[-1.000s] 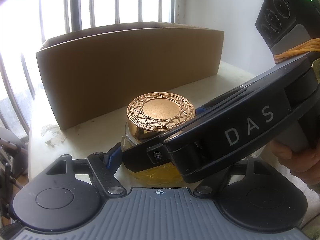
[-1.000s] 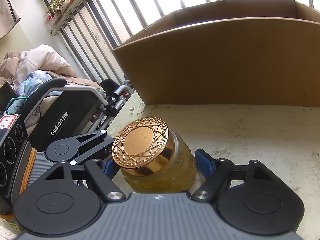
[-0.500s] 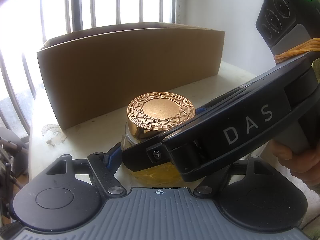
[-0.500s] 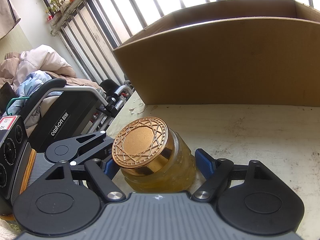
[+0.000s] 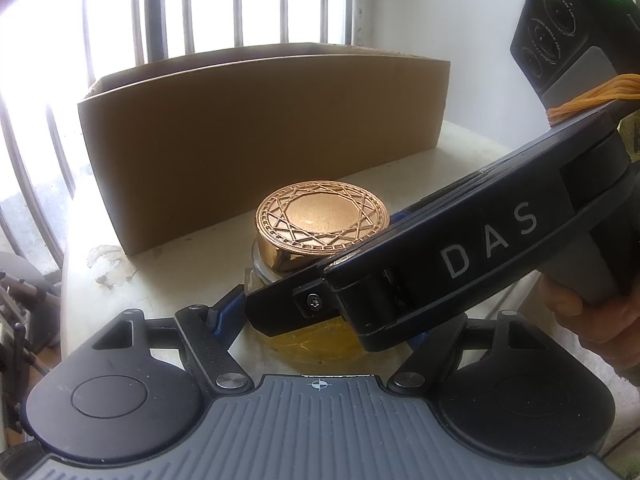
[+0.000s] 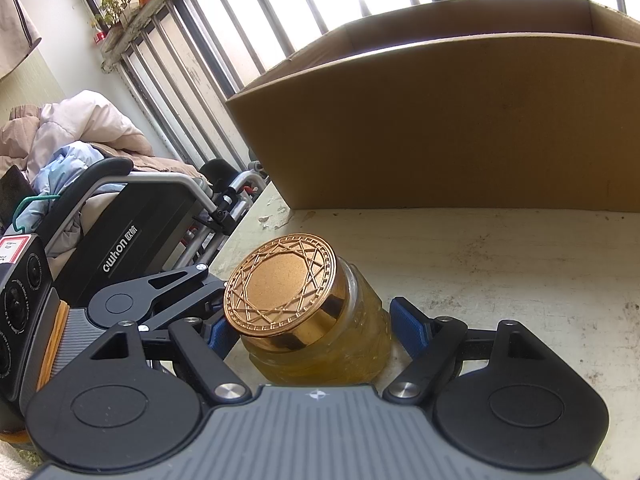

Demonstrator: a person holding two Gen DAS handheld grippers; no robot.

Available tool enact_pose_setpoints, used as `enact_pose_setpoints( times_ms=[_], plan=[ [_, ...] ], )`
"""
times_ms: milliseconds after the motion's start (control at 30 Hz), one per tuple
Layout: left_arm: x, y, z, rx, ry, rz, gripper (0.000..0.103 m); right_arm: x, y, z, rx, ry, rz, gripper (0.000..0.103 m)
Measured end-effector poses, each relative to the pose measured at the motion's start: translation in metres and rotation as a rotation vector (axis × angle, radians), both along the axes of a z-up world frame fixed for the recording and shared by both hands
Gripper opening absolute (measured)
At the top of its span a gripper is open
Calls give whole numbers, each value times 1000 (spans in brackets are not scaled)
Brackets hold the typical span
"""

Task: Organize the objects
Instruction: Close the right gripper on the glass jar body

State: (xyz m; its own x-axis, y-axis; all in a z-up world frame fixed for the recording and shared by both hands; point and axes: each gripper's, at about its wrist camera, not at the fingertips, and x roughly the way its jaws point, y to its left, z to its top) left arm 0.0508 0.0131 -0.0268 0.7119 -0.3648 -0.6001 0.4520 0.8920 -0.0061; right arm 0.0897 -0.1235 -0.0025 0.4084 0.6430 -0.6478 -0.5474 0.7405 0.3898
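A glass jar of yellow stuff (image 6: 332, 344) with a patterned gold lid (image 5: 322, 220) stands on the pale table. It also shows in the left wrist view (image 5: 320, 340). Both grippers are around it. My left gripper (image 5: 320, 320) has its blue-padded fingers on either side of the jar, and the right one is mostly hidden by the right gripper's body (image 5: 460, 256), which crosses in front. My right gripper (image 6: 316, 332) has blue pads close at both sides of the jar. I cannot tell whether either gripper's pads press on the glass.
A large open cardboard box (image 5: 260, 128) stands behind the jar; it also shows in the right wrist view (image 6: 460, 120). A barred window is behind it. A folded wheelchair (image 6: 132, 232) stands past the table's left edge (image 6: 244, 224).
The view from the left gripper has shifted slightly; the box looks a little further right. The jar and right gripper have not moved.
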Motion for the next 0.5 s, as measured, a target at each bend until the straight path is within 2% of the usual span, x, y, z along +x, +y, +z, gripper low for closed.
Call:
enact_pose_setpoints(
  times_ms=[500],
  plan=[
    [-8, 2, 0, -2, -14, -1, 74, 2, 1, 0, 11, 2, -1, 82]
  ],
)
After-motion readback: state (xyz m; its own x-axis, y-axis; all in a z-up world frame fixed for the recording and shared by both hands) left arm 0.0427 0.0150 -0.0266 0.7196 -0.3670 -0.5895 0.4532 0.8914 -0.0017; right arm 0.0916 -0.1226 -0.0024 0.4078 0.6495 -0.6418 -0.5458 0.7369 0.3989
